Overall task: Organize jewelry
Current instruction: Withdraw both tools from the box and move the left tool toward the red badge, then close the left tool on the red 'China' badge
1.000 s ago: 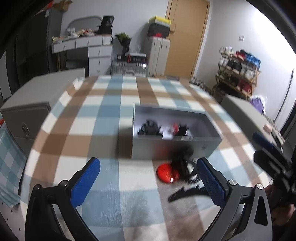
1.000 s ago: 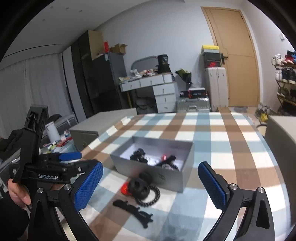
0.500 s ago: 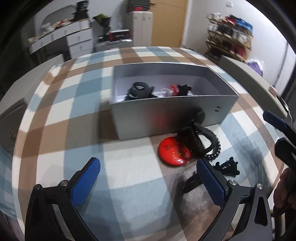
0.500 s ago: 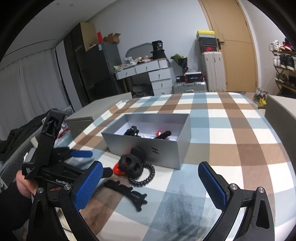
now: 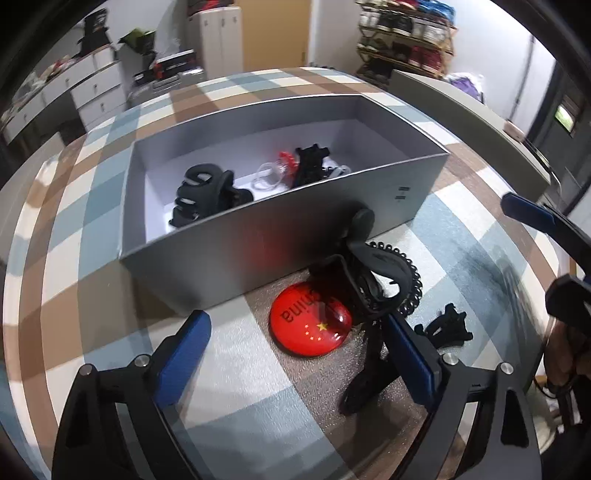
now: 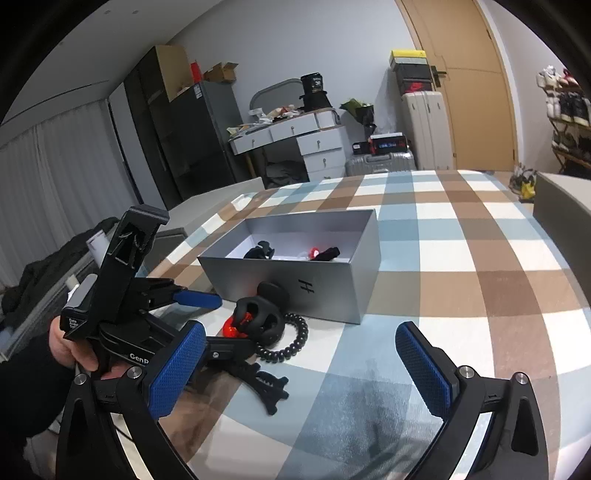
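A grey box (image 5: 258, 243) (image 6: 328, 288) on the checked table holds black claw clips (image 5: 201, 194) and small red and clear pieces (image 5: 277, 168). In front of it lie a red round badge (image 5: 310, 325), a big black claw clip (image 5: 376, 269) (image 6: 258, 317), a black coil hair tie (image 5: 412, 284) (image 6: 291, 341) and flat black clips (image 5: 448, 328) (image 6: 264, 384). My left gripper (image 5: 299, 354) is open and empty, low over the badge, and also shows in the right wrist view (image 6: 201, 314). My right gripper (image 6: 299, 373) is open and empty, farther back; its blue finger (image 5: 532, 218) shows at the right.
The checked tablecloth (image 6: 461, 258) stretches beyond and right of the box. Grey cabinets flank the table (image 5: 461, 99). White drawers (image 6: 317, 147), suitcases and a shoe rack (image 5: 406, 22) stand by the far wall.
My left gripper has moved forward and down toward the badge and clips in front of the box. My right gripper has shifted slightly. Both stay open.
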Available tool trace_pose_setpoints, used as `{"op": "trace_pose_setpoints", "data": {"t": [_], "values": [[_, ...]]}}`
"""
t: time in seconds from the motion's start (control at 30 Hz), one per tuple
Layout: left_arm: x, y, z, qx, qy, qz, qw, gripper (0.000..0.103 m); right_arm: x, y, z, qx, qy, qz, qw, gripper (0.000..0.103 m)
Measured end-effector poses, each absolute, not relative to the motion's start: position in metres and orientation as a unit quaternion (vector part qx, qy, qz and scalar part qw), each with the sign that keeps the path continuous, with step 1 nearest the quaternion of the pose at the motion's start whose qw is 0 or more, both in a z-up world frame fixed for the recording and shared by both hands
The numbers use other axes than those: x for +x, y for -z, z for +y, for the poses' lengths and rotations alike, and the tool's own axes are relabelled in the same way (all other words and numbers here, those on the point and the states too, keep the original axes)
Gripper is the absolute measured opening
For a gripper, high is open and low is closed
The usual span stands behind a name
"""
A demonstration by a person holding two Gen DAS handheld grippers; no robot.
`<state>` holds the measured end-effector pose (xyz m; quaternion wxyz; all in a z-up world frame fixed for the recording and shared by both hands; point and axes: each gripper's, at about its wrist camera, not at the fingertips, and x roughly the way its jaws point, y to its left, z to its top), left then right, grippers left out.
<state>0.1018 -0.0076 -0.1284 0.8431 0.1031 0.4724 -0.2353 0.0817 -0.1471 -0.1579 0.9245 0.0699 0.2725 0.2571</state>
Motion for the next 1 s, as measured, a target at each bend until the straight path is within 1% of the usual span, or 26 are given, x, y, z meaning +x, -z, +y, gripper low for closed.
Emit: {"op": "trace_pose_setpoints", "data": {"t": [0.1, 0.17, 0.4, 0.43, 0.47, 0.7, 1.0], "values": [[0.102, 0.127, -0.009, 0.112, 0.256, 0.471, 0.837, 0.082, 0.082, 0.158, -0.149, 0.077, -0.258, 0.273, 0.924, 0.103], [0.1, 0.125, -0.012, 0.118, 0.272, 0.468, 0.832, 0.07, 0.082, 0.157, -0.15, 0.079, -0.259, 0.272, 0.923, 0.103], [0.102, 0.124, -0.017, 0.131, 0.297, 0.463, 0.825, 0.05, 0.081, 0.157, -0.152, 0.082, -0.258, 0.272, 0.923, 0.103], [0.101, 0.123, -0.019, 0.139, 0.296, 0.46, 0.825, 0.041, 0.081, 0.157, -0.152, 0.081, -0.258, 0.272, 0.924, 0.103], [0.1, 0.124, -0.018, 0.146, 0.294, 0.458, 0.826, 0.037, 0.08, 0.157, -0.151, 0.079, -0.258, 0.271, 0.924, 0.103], [0.092, 0.124, -0.018, 0.16, 0.283, 0.455, 0.829, 0.037, 0.076, 0.153, -0.149, 0.073, -0.254, 0.269, 0.926, 0.103], [0.076, 0.112, 0.011, 0.094, 0.26, 0.434, 0.857, 0.037, 0.081, 0.156, -0.14, 0.068, -0.252, 0.293, 0.92, 0.103]]}}
